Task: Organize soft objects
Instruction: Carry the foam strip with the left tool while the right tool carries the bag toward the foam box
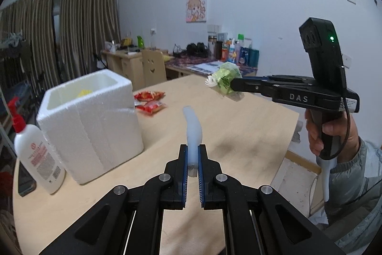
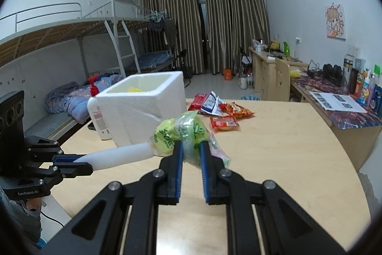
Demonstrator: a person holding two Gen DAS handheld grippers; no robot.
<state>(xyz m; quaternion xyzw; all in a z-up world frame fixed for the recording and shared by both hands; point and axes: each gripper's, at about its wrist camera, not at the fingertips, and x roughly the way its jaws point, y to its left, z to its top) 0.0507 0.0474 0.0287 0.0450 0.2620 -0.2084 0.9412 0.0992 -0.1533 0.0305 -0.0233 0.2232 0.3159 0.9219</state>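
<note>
1. Left wrist view: a dorm room with a pale wooden table (image 1: 238, 135). The left gripper (image 1: 192, 154) is pinched on a white, slightly bent foam tube (image 1: 193, 126), held above the table. To its left stands an open white styrofoam box (image 1: 95, 126) (something yellow is already inside), with a white lotion bottle with a red pump (image 1: 35, 154) beside it.

2. Right wrist view: the right gripper (image 2: 191, 149) is clamped on a crumpled green plastic-wrapped bundle (image 2: 181, 133), held in the air near the box. Red snack packets (image 2: 224, 122) lie on the table beyond.

3. Judgement: both items look mid-carry; next, each needs bringing over the box opening and releasing.
</note>
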